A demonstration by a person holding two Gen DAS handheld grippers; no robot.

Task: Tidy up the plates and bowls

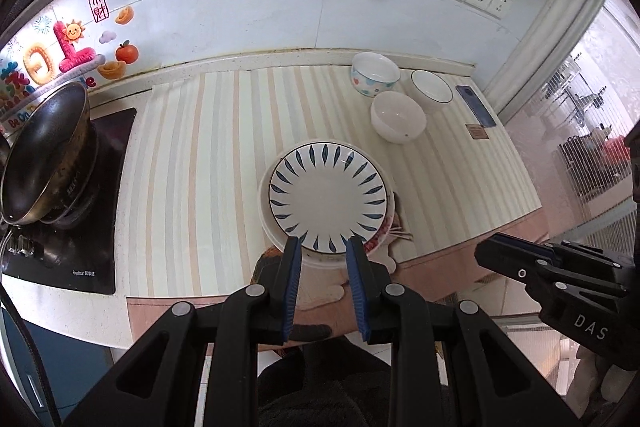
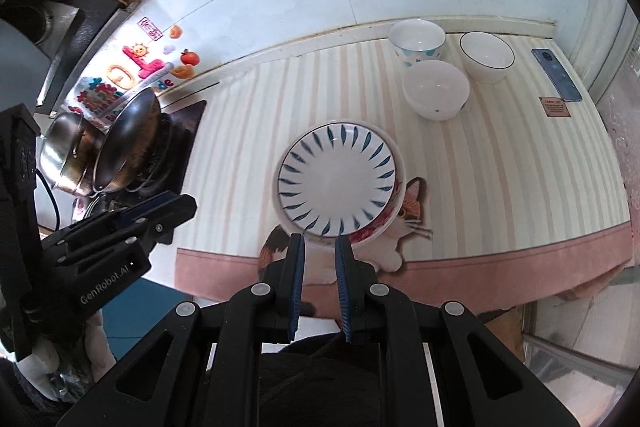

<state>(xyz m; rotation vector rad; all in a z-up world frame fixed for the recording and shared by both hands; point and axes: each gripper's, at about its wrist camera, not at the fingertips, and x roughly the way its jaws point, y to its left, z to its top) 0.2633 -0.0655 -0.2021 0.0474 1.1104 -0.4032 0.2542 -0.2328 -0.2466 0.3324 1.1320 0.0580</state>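
Observation:
A white plate with blue leaf marks (image 1: 328, 195) (image 2: 338, 182) lies on top of a stack of plates near the counter's front edge; a red-patterned plate rim (image 2: 370, 233) shows beneath it. Three bowls stand at the back right: a dotted bowl (image 1: 375, 73) (image 2: 417, 41), a dark-rimmed white bowl (image 1: 432, 89) (image 2: 486, 55) and a plain white bowl (image 1: 397, 116) (image 2: 436, 89). My left gripper (image 1: 323, 245) is open and empty, just in front of the stack. My right gripper (image 2: 320, 241) is open and empty, also just in front of it.
A striped mat with a cat picture (image 2: 416, 211) covers the counter. A wok (image 1: 44, 151) (image 2: 124, 143) sits on the cooktop at left, a steel pot (image 2: 64, 143) behind it. A phone (image 1: 475, 105) (image 2: 556, 75) and a small brown card (image 2: 554, 105) lie at far right.

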